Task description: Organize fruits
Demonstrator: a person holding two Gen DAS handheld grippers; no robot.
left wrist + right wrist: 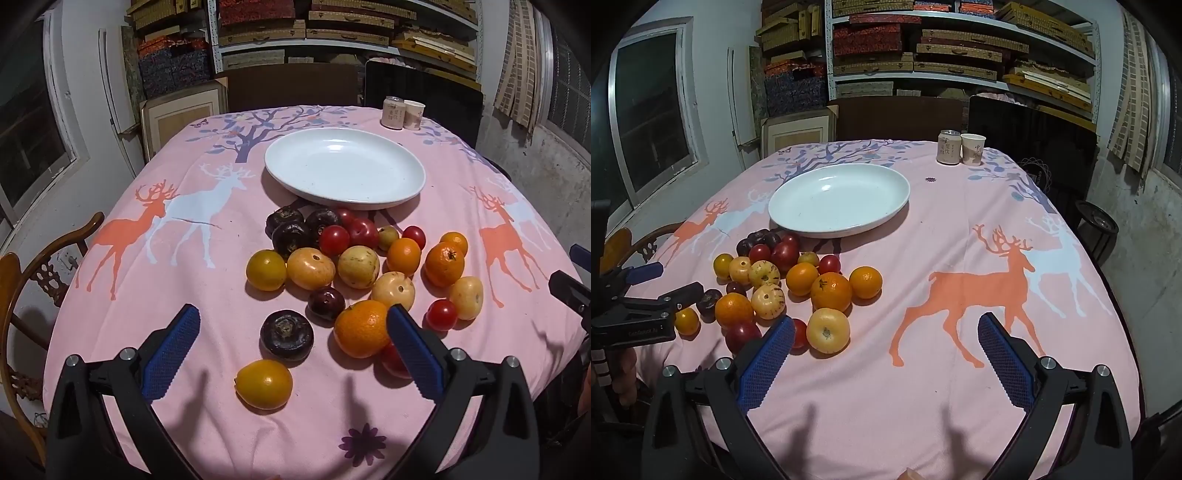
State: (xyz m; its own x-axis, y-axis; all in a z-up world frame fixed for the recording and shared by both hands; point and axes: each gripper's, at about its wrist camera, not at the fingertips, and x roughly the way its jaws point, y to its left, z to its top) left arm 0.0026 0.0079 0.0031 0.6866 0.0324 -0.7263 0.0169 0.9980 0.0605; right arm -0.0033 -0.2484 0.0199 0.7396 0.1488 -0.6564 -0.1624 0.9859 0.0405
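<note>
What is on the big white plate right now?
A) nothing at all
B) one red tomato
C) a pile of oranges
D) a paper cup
A: the white plate is bare in both views, and all the fruit lies on the pink tablecloth in front of it.

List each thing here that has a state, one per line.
Plate: empty, upright.
Fruit pile: loose on the cloth, none on the plate.
Can: upright; top unclear.
Paper cup: upright.
Left tongs: open, holding nothing.
Right tongs: open, holding nothing.
</note>
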